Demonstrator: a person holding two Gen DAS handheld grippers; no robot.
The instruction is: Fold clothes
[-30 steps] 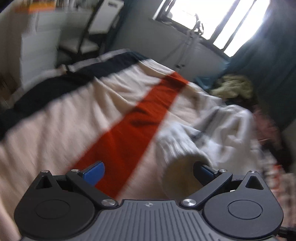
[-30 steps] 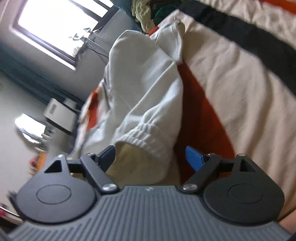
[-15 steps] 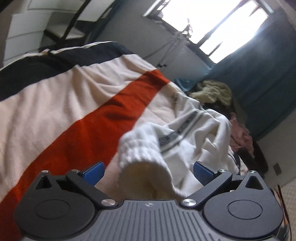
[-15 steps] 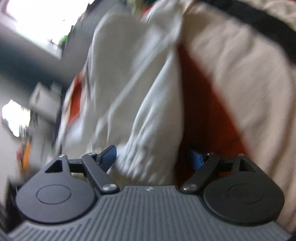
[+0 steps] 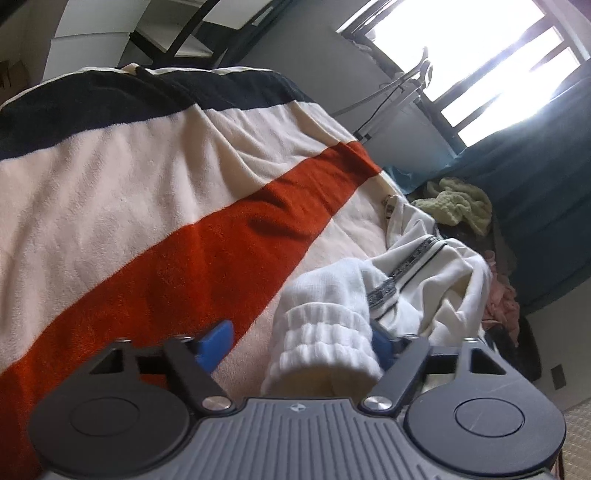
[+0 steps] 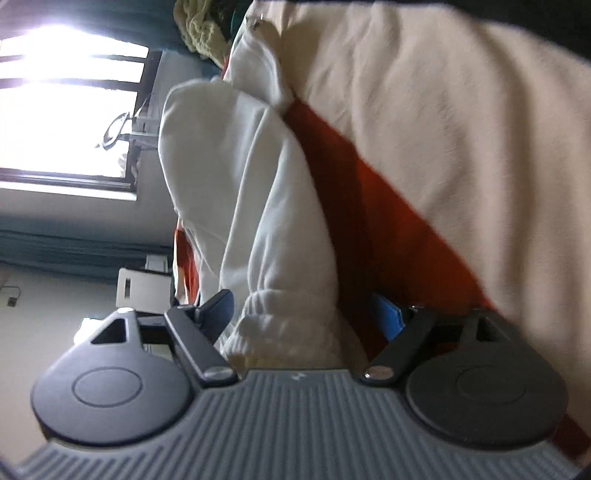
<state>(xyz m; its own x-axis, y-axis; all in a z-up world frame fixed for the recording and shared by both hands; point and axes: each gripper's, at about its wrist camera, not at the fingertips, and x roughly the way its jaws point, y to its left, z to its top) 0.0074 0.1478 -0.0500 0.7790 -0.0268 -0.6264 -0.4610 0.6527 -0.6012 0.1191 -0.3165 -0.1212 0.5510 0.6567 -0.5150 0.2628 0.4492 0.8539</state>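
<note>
A white garment (image 5: pixel 436 280) with a patterned dark stripe lies crumpled on a bed blanket (image 5: pixel 147 192) striped cream, orange-red and navy. One ribbed cuff (image 5: pixel 325 332) lies between the blue fingers of my left gripper (image 5: pixel 301 345), against the right finger; the jaws stand wide and open. In the right wrist view another elastic cuff (image 6: pixel 291 317) of the same white garment (image 6: pixel 240 177) lies between the fingers of my right gripper (image 6: pixel 303 312), which is also open. The garment stretches away from that cuff toward the window. The cuffs hide part of each gripper's inner finger faces.
A bright window (image 5: pixel 480 62) and a teal curtain (image 5: pixel 546 192) are beyond the bed. A yellow-green heap of clothes (image 5: pixel 461 203) and pinkish clothes (image 5: pixel 498 299) lie past the bed's far edge. A dark chair frame (image 5: pixel 192 33) stands behind the bed.
The left gripper has swung so the cuff went from its right finger to the gap's middle and back toward the right. The right view has rolled; its cuff stays between the open fingers.
</note>
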